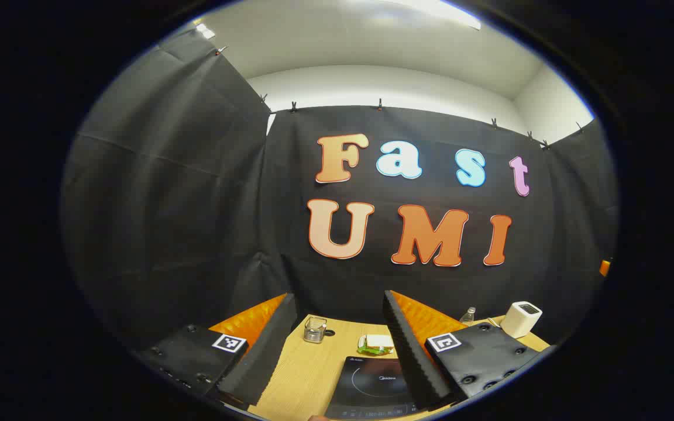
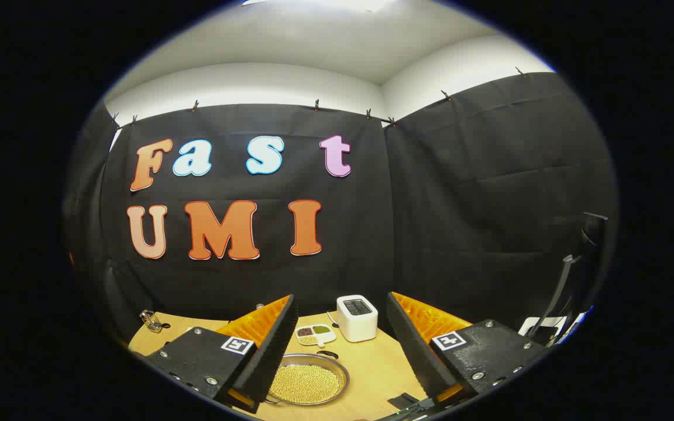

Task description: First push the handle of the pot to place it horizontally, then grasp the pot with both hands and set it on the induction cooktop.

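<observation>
Left gripper (image 1: 337,345) raised above light wooden counter (image 1: 296,374), jaws wide apart, empty, black glass induction cooktop (image 1: 372,386) below. Right gripper (image 2: 340,345) likewise wide open, holding nothing, over round metal pot (image 2: 308,383) full of yellow beans, near white box-shaped appliance (image 2: 357,317).

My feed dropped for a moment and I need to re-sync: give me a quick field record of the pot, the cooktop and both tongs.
pot: round metal pan full of yellowish beans, on the wooden table, between the right tongs' fingers
pot handle: small dark tab at far rim, direction unclear
cooktop: flat black induction cooktop, nothing on it
left tongs: open, raised above table
right tongs: open, raised above pot
nearby: white box appliance, small divided dish
</observation>
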{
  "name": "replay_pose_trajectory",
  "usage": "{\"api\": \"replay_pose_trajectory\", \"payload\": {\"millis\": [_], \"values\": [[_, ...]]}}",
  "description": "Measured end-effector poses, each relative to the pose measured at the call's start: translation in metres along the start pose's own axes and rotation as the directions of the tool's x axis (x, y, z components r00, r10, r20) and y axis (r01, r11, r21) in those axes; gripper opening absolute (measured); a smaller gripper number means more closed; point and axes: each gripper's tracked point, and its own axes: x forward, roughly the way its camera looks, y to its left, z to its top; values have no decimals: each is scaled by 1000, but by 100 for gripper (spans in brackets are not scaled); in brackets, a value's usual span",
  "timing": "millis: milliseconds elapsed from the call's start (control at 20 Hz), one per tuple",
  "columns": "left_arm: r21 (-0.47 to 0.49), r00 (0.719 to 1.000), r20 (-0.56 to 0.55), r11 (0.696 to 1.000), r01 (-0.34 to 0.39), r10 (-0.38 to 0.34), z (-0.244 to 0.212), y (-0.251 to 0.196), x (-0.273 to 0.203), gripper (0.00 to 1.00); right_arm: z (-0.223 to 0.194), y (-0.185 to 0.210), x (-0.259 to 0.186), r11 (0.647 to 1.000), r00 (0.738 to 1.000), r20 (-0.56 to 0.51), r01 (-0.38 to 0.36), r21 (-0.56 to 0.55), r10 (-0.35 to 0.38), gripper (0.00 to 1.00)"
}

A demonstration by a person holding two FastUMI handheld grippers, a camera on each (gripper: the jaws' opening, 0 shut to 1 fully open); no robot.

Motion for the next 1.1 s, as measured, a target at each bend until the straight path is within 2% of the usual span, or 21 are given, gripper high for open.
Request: {"api": "replay_pose_trajectory", "payload": {"millis": [650,800,950,1000,1100], "values": [[-4,999,-14,999,-32,32,-1,8,-18,97,2,-10,-12,999,1000,-12,-18,-45,17,95],[-2,999,-16,999,-41,41,-3,10,-22,97,5,-17,-14,999,1000,-4,1,-38,-1,95],[0,999,-14,999,-48,48,0,13,-26,97,3,-15,-15,1000,1000,-13,-11,-20,10,94],[0,999,-11,999,-52,52,2,15,-27,97,2,-15,-16,1000,1000,-13,-12,-21,11,97],[0,998,-7,998,-55,55,2,17,-28,97,0,-15,-16,999,1000,-20,-19,-29,18,86]]}}
